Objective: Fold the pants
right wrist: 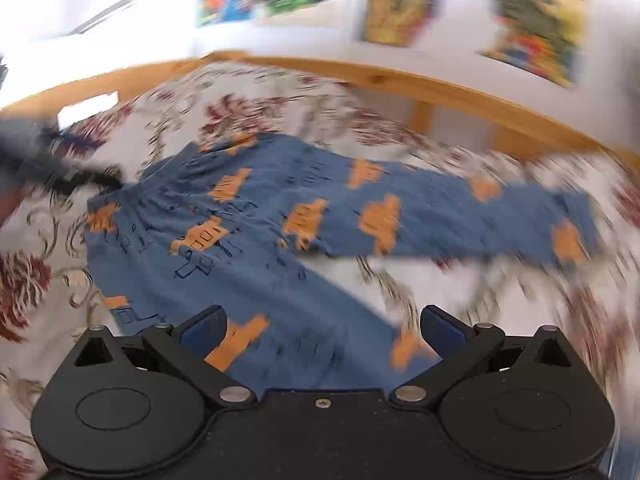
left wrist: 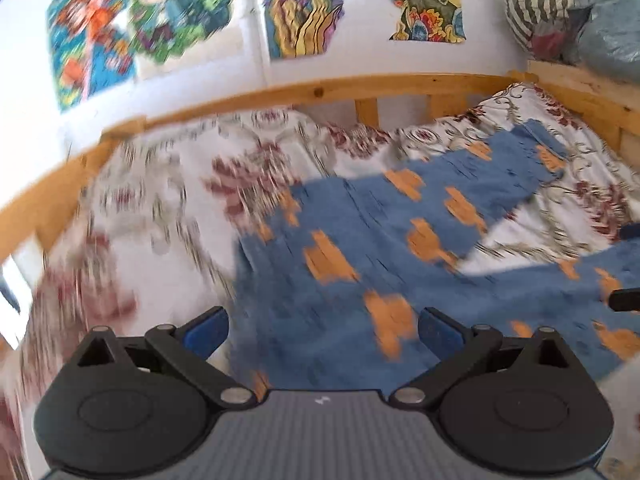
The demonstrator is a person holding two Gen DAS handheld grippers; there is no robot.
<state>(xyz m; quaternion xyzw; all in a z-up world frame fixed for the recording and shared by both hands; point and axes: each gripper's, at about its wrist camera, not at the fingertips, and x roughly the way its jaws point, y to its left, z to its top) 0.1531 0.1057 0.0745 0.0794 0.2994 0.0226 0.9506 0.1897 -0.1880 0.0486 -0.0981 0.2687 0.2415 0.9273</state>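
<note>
Both tongs gape, empty: left gripper [left wrist: 323, 332] over the near waist end, right gripper [right wrist: 323, 330] over the near leg. Blue pants [right wrist: 256, 216] lie spread flat on my floral bedspread [right wrist: 280, 96], legs splayed right, ready for folding.

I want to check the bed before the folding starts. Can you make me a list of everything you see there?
Surface: floral bedspread on a wooden bed frame.
Job's things: blue pants with orange prints, spread flat, legs apart, not yet folded.
Clutter: striped bundle at the bed's far corner.
Grippers: left gripper open above the pants; right gripper open above the pants; both hold nothing.
Cables: nothing seen.
Surroundings: white wall with colourful posters; picture blurred.
</note>
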